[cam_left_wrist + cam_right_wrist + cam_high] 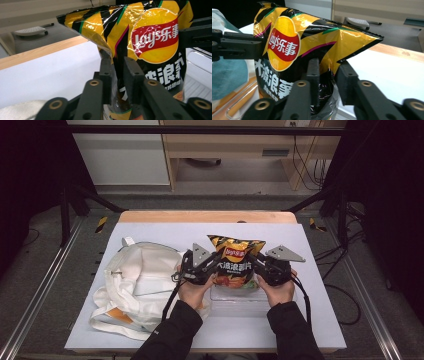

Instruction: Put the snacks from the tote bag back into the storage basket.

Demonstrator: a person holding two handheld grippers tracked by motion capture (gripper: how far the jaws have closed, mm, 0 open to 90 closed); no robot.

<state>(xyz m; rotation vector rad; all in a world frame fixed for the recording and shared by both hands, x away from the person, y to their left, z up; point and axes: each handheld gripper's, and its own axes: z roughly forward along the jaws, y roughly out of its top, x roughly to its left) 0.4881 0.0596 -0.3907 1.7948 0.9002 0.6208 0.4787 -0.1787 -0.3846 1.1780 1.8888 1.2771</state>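
Black jaws of the left gripper (117, 75) are being kept narrowly parted around the side edge of the shiny yellow-and-black foil crisp bag (235, 261); the right gripper (328, 75) is likewise straddling the opposite edge. Upright between them, the bag is being supported over a clear plastic tray (250, 300) beside a white cloth bag (142, 280).

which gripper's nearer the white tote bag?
Left. The left gripper sits at the chip bag's left edge, right beside the white tote bag; the right gripper is on the chip bag's far side.
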